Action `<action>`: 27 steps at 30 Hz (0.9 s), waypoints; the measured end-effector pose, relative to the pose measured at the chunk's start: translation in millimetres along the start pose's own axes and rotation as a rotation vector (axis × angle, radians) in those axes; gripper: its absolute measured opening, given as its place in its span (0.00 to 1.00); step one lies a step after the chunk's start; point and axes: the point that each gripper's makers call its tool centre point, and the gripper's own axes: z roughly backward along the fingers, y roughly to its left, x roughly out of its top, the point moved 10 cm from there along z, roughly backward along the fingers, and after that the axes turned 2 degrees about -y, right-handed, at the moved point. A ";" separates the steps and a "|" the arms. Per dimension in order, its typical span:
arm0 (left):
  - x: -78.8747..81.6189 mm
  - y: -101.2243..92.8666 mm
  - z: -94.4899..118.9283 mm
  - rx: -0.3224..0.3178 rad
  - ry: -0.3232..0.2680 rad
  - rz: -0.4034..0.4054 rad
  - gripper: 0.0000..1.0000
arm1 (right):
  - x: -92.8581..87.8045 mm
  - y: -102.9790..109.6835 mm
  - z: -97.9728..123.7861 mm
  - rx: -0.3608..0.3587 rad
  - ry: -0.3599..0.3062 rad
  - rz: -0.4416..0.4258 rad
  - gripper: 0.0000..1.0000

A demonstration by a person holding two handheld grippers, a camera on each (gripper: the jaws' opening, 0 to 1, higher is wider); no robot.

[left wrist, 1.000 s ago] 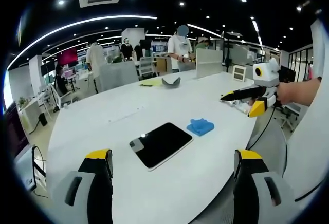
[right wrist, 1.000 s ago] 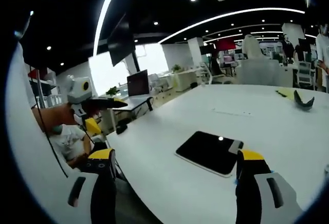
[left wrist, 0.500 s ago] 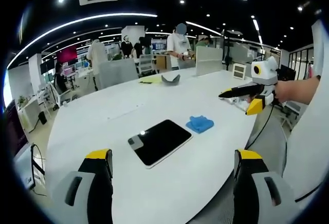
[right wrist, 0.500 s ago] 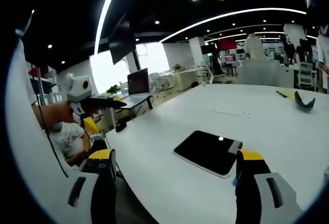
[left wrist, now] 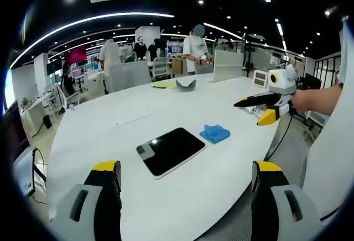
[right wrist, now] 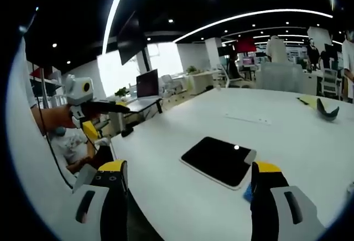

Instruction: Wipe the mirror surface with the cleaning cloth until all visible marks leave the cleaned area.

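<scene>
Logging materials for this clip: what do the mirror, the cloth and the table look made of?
Mirror: a flat glossy panel, probably glass; it looks dark and throws back a ceiling light as a sharp spot.
Cleaning cloth: soft blue fabric, perhaps microfibre, lying crumpled in folds.
Table: smooth white top, likely laminate, with a faint sheen.

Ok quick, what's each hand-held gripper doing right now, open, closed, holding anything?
Left hand-held gripper: open, holding nothing, above the table edge.
Right hand-held gripper: open, holding nothing.
</scene>
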 end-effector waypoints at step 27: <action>-1.1 -42.2 -15.8 0.042 0.025 0.028 0.99 | -33.1 -93.2 0.1 -0.018 0.055 0.046 0.66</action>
